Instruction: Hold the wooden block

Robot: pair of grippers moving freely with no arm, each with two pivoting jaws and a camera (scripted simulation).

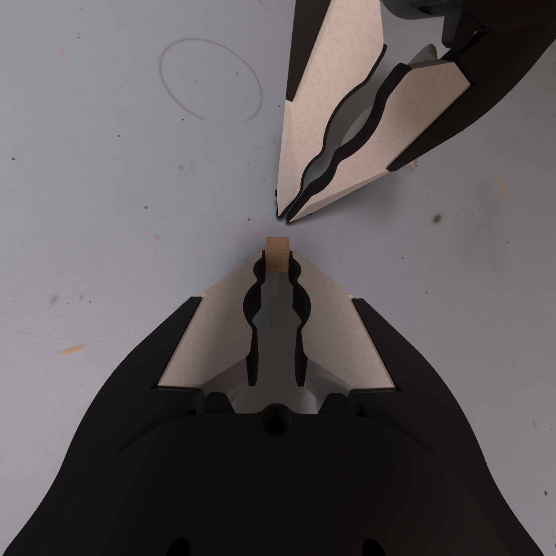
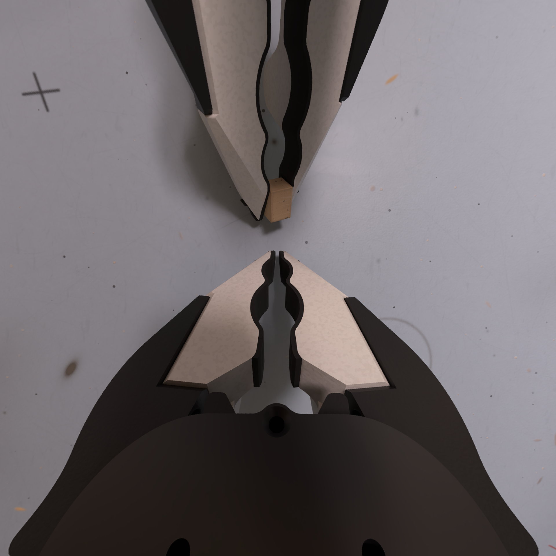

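Wooden block (image 1: 277, 255) between left tongs (image 1: 277, 253)

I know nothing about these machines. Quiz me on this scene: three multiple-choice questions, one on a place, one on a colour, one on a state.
1. Where is the wooden block?
A. Between the left gripper's fingertips
B. Lying loose on the table
C. Inside the right gripper

2. What colour is the block?
A. Blue
B. Light tan
C. Black

3. How does the right gripper stand?
A. Wide open
B. Shut on the block
C. Shut, holding nothing

Answers:
1 A: both views show the block pinched at the left gripper's tips.
2 B: its faces are pale tan.
3 C: its tips nearly meet with nothing between them.
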